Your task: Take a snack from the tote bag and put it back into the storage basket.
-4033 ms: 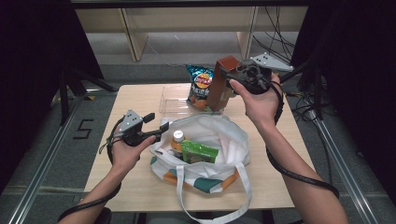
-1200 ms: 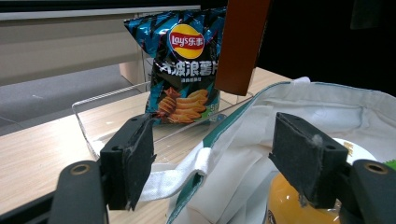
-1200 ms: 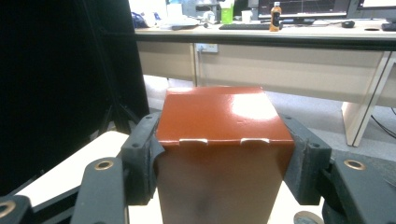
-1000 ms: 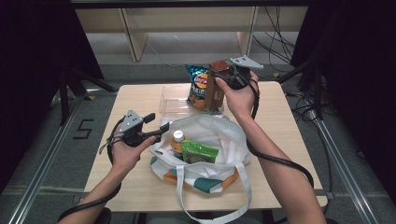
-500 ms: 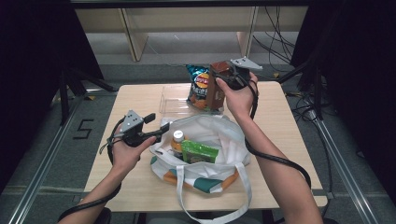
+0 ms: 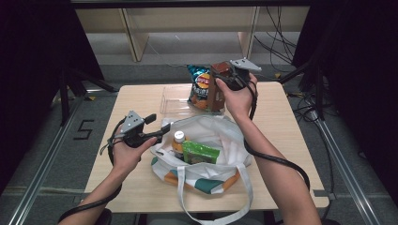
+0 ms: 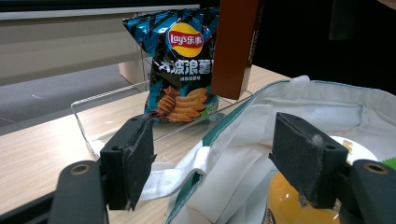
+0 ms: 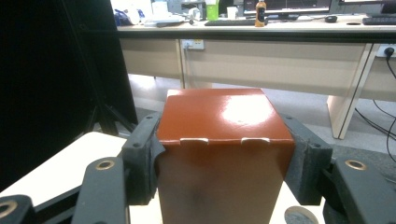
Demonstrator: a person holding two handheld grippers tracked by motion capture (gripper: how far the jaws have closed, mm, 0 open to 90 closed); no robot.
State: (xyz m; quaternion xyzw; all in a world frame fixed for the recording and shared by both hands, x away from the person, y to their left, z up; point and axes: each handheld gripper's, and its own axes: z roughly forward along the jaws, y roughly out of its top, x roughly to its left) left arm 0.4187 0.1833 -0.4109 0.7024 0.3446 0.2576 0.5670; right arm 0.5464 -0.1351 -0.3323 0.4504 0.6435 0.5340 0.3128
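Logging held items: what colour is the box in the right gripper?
Reddish-brown, the box; clearest in the right gripper view.

brown box (image 8: pixel 219 154) bottom cut off, bottle (image 6: pixel 178 143) half hidden

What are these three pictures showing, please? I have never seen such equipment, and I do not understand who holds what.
A person sits at a light wooden table and holds a hand-operated two-jaw tool in each hand. One picture looks down from above; the other two come from small cameras riding on each tool.

The right tool is clamped on a tall reddish-brown cardboard box, held beside a blue bag of potato chips that stands in a clear plastic tray.

The left tool is open, its jaws on either side of the rim of a white cloth tote bag. Inside the bag lie an orange drink bottle with a white cap and a green packet.
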